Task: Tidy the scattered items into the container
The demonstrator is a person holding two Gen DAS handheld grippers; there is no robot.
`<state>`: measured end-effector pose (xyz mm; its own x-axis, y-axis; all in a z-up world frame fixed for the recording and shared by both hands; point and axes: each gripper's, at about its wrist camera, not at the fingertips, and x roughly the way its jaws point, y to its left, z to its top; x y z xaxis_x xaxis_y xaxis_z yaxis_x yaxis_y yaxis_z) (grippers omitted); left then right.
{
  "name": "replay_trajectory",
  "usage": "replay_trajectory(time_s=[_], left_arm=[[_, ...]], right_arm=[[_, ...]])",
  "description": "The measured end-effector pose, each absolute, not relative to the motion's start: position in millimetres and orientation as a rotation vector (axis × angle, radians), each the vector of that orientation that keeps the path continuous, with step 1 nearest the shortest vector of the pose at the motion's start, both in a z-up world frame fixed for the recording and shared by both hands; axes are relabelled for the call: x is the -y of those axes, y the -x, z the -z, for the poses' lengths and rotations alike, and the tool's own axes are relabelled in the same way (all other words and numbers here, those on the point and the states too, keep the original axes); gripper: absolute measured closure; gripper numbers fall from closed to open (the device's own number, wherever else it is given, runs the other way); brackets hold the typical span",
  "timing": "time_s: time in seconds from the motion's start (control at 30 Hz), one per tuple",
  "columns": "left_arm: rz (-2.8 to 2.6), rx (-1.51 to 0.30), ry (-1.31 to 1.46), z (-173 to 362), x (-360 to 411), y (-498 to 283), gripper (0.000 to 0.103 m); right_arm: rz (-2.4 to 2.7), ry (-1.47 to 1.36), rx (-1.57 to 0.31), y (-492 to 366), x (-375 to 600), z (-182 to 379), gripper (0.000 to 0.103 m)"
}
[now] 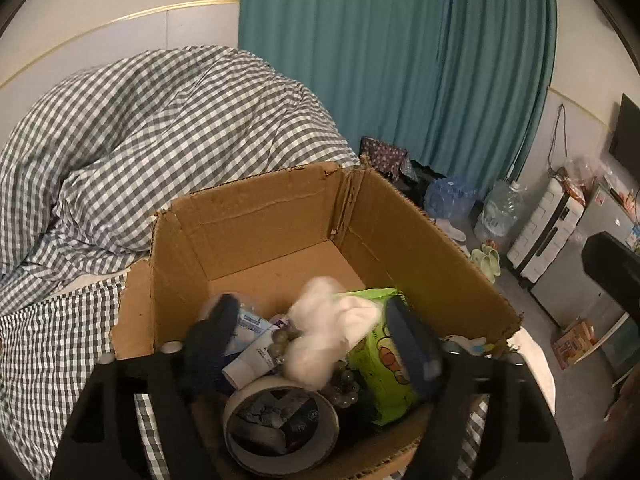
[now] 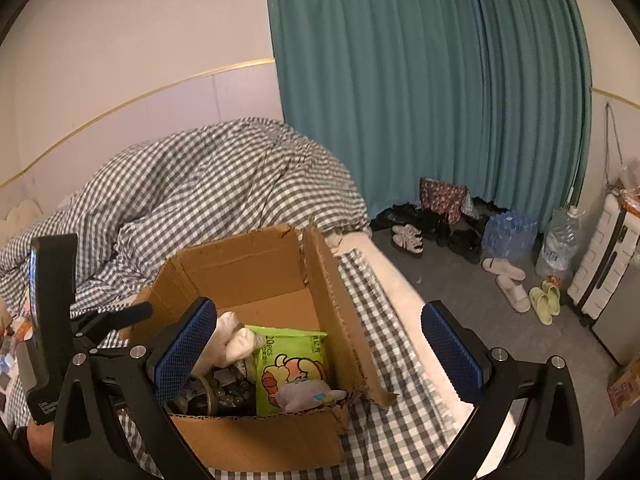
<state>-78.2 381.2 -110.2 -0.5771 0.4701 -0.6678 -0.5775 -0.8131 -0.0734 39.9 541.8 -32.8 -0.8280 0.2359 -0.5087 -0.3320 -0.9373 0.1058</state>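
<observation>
An open cardboard box stands on the checked bed. In it lie a white fluffy soft item, a green wipes pack, a white tube, a tape roll and grey beads. My left gripper hangs over the box, open, its blurred fingers either side of the white item and not touching it. My right gripper is open and empty in front of the box, where the wipes pack, the white item and a small plush show.
A checked duvet is heaped behind the box. A teal curtain hangs at the back. On the floor to the right are shoes and slippers, water bottles and a white suitcase.
</observation>
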Motion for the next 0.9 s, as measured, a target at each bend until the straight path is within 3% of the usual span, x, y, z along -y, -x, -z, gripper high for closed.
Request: replay_trajectory(time_s=[0.43,0.9], left_arm=[[-2.385,-0.229,0.914,111,-366,86,0.008],[-2.556,-0.136,0.744,43,-281,69,0.000]], right_arm=[[-2.740,0.757,-0.280,-24,-531,41,0.000],[-2.852,0.632,-0.182,-33,-456,-16,0.000]])
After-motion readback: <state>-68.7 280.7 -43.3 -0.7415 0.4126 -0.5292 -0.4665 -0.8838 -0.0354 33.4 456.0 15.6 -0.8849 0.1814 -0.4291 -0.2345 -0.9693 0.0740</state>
